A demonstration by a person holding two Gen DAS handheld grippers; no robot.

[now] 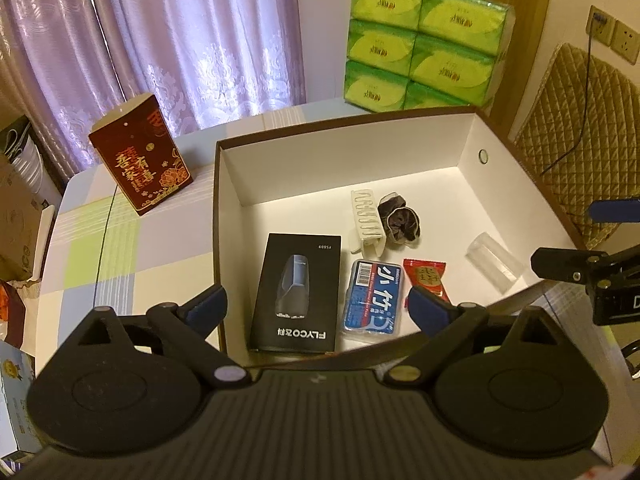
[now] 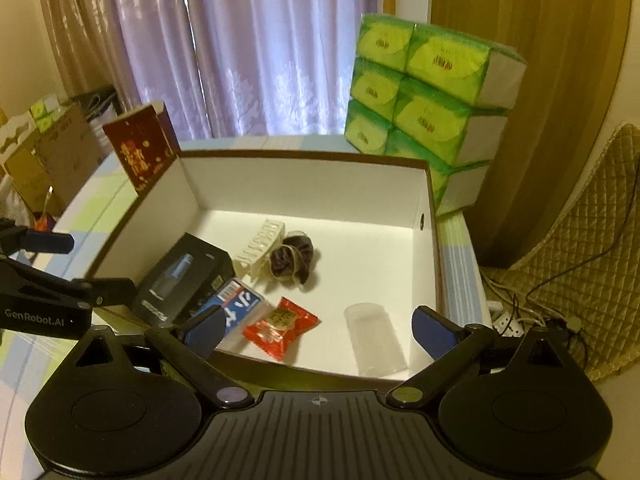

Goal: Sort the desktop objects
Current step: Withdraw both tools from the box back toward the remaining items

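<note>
Apparently you're nearly finished: six small items already lie inside the box (image 1: 500, 148), and both tongs (image 1: 316, 304) (image 2: 316, 328) hang released, empty.

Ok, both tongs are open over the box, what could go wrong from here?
1. The clear plastic tube lies on its side and may roll when the right tongs close on it.
2. The red candy packet touches the blue floss case; grabbing one may drag the other.
</note>
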